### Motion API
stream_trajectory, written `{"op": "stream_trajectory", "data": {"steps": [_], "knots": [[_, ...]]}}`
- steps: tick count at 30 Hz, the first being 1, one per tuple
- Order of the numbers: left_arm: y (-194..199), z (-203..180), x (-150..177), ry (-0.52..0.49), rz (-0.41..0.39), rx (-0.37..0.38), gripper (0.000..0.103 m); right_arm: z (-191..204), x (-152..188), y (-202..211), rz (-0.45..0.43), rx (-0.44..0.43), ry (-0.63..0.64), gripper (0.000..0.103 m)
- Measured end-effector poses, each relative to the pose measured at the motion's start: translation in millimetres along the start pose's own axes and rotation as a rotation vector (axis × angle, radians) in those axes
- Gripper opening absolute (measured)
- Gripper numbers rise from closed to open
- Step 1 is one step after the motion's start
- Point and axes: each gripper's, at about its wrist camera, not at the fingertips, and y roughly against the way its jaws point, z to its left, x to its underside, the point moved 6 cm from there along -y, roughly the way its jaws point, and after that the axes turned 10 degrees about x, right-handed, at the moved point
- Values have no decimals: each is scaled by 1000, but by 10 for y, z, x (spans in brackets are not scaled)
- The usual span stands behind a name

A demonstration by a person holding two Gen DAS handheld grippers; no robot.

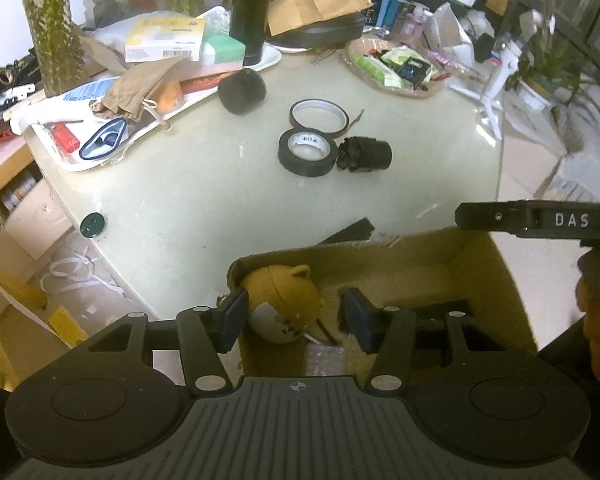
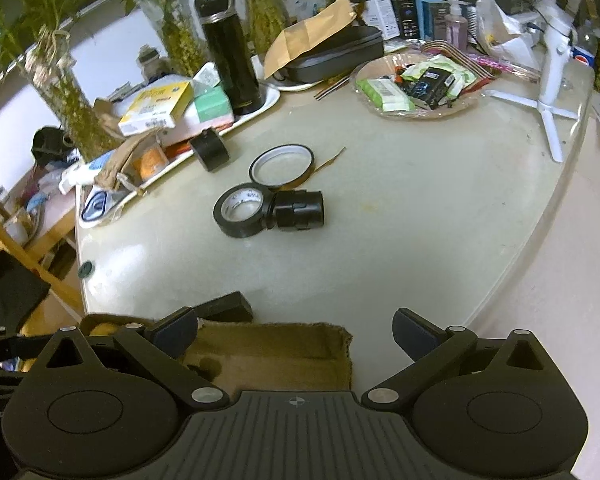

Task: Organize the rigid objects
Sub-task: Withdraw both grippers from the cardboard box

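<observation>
An open cardboard box (image 1: 412, 256) stands at the table's near edge; it also shows in the right wrist view (image 2: 276, 356). A yellow cat-shaped case (image 1: 284, 304) lies inside it. My left gripper (image 1: 296, 318) is open over the box, the case between its fingers but not gripped. My right gripper (image 2: 296, 334) is open and empty above the box's far wall. On the table lie a black tape roll (image 1: 306, 152) (image 2: 244, 210), a thin tape ring (image 1: 318, 116) (image 2: 282, 166), a black cylindrical part (image 1: 366, 154) (image 2: 300, 210) and a black cylinder (image 1: 242, 92) (image 2: 210, 148).
A white tray (image 1: 100, 156) with boxes, a cloth pouch and a black flask (image 1: 250, 8) lines the far left. A snack basket (image 1: 396, 68) and a white tripod (image 2: 548, 76) stand at the far right. A dark flat block (image 2: 224, 306) lies by the box.
</observation>
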Motion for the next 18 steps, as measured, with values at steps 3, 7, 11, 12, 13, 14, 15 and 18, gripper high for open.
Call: {"op": "stream_trajectory", "data": {"steps": [3, 7, 11, 12, 13, 14, 15, 18], "knots": [[48, 2, -55, 17, -17, 7, 52, -58, -43, 11, -13, 4, -33, 103], [123, -51, -154, -5, -41, -13, 52, -94, -75, 88, -51, -5, -51, 103], [150, -95, -259, -29, -54, -20, 52, -81, -89, 118, -70, -2, -40, 103], [150, -95, -291, -33, -56, -24, 52, -81, -93, 116, -70, 0, -38, 103], [148, -94, -333, -35, -59, -29, 52, -77, -98, 110, -68, 2, -34, 103], [145, -85, -370, -36, -60, -34, 52, -76, -103, 103, -63, 4, -31, 103], [137, -77, -415, -37, -61, -40, 52, -75, -110, 90, -57, 8, -27, 103], [100, -50, -560, -53, -72, -55, 52, -73, -139, 37, -44, 18, -19, 103]]}}
